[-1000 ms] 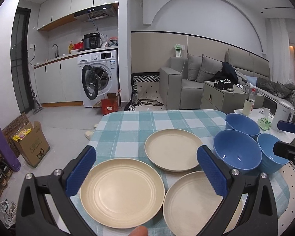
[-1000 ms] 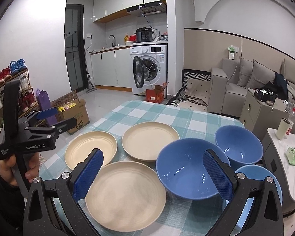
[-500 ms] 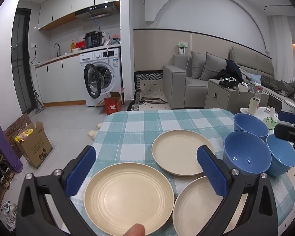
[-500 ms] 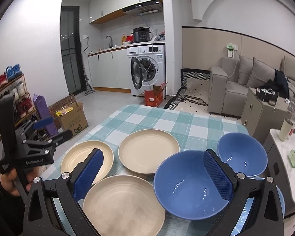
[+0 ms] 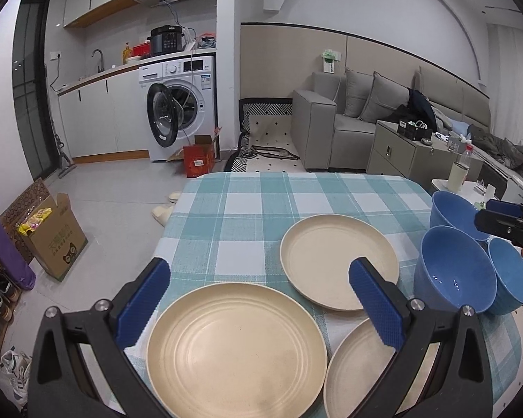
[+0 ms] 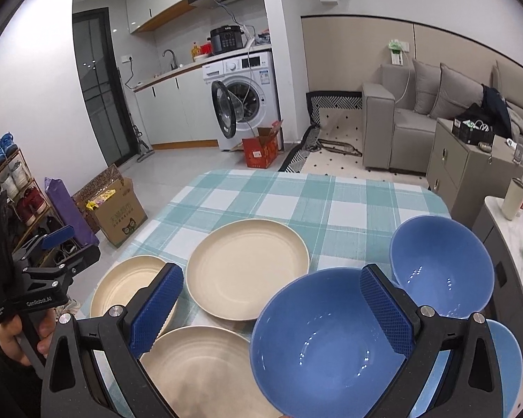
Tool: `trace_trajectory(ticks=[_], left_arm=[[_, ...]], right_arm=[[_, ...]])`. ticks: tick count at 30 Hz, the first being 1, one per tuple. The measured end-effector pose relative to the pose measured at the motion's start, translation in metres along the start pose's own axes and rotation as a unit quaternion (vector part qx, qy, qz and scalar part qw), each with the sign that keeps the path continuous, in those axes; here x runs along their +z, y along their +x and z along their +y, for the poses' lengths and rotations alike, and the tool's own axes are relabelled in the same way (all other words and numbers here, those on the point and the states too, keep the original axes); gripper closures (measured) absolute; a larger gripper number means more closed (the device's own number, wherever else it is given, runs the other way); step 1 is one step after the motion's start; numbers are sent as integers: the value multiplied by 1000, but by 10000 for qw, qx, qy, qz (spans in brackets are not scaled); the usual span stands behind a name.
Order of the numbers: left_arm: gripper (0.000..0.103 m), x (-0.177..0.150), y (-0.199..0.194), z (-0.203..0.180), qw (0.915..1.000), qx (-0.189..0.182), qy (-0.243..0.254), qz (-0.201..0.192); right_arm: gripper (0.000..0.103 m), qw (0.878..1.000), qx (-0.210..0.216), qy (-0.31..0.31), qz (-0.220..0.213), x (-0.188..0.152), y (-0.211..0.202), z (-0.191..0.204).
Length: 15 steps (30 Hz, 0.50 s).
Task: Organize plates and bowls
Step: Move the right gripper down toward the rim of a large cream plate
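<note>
Three cream plates and three blue bowls sat on the checked desk (image 5: 261, 209). Landmark: far plate (image 5: 334, 261). Near-left plate (image 5: 237, 351) lay just nearer than it; third plate (image 5: 359, 372) lay beside that one, under the left gripper's (image 5: 258, 303) right finger. Nearest bowl (image 6: 327, 351) sat right of the far plate, the other two bowls (image 6: 439, 264) just beyond it. Left gripper jaws spread, empty; right gripper (image 6: 272, 303) jaws spread, empty, over the nearest bowl. Versus 0.5 s earlier: both cameras had closed in; dishes unmoved.
</note>
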<state>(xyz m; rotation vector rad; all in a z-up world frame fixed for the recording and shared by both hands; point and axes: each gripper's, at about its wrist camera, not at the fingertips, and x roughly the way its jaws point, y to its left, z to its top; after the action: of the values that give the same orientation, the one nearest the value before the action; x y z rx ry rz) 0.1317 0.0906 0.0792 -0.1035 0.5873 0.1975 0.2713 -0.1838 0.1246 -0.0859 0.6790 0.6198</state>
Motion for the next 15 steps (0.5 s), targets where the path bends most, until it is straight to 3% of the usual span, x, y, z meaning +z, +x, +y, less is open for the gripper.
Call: trace_trajectory(ticks=[7,15], left_arm=[[0,5,21,-8,9998,28,166,131],[0,11,41,-15,9993,-58,262,263]], right_arm=[[0,9989,-84,-108,439,9,35,-6],[0,9970,167,-40,756,23,61,-10]])
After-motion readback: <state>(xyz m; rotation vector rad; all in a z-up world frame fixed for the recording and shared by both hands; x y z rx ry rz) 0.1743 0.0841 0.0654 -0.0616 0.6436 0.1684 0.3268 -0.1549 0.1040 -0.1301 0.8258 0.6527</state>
